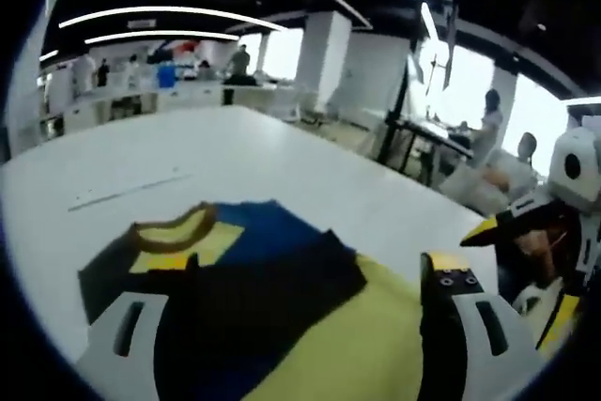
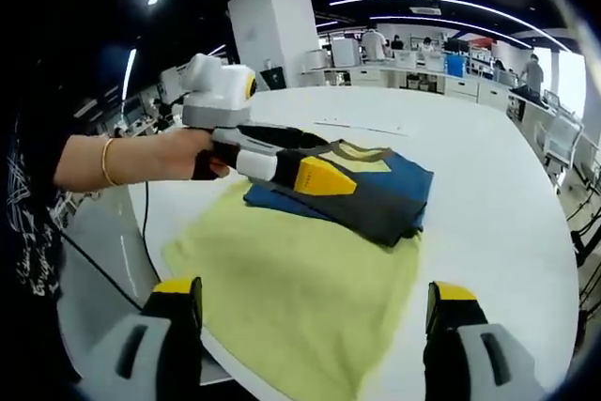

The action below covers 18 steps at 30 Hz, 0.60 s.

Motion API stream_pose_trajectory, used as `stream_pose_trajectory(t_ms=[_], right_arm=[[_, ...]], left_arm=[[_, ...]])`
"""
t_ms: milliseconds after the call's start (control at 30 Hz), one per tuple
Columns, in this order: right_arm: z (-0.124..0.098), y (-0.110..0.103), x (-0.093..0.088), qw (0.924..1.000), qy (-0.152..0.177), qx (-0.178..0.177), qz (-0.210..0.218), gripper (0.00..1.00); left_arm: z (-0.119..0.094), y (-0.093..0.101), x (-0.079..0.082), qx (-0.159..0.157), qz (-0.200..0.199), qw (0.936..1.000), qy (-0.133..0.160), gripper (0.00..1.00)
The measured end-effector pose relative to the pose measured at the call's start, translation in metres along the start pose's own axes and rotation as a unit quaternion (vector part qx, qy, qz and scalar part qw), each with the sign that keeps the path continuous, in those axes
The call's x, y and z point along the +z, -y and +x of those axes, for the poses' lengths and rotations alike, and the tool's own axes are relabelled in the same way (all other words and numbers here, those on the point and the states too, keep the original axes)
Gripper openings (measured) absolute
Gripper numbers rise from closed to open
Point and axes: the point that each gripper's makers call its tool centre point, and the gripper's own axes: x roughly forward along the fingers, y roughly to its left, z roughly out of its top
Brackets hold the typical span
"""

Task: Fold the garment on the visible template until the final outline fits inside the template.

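Note:
A folded dark blue garment (image 1: 254,279) with an olive collar (image 1: 174,229) lies on a pale yellow template cloth (image 1: 376,345). My left gripper (image 1: 291,326) is open, and its wide-set jaws frame the garment from just above. In the right gripper view a hand holds the left gripper (image 2: 324,164) over the left part of the garment (image 2: 376,190), which rests at the far end of the template (image 2: 300,279). My right gripper (image 2: 315,326) stands open above the template's near edge, nothing between its jaws. The right gripper (image 1: 535,232) also comes in at the right of the left gripper view.
The white table (image 2: 488,147) stretches well beyond the cloth, with a thin line marked on it (image 1: 127,192). The person's arm with a bracelet (image 2: 105,161) reaches in from the left. A cable (image 2: 103,279) hangs off the table edge. Desks and people stand far behind.

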Motion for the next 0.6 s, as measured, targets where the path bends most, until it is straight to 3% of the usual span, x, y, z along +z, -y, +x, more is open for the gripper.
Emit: stream_pose_trajectory(t_ms=[233,600], right_arm=[[0.002,-0.001,0.004,1.0000,-0.002,0.000,-0.005,1.00],[0.003,0.001,0.004,0.9996,-0.015,-0.001,-0.023,1.00]], left_arm=[[-0.027,-0.020,-0.008,0.009,-0.001,0.9998,-0.020,0.99],[-0.077,-0.038,-0.005,0.020,0.033,0.9991,-0.019,0.99]])
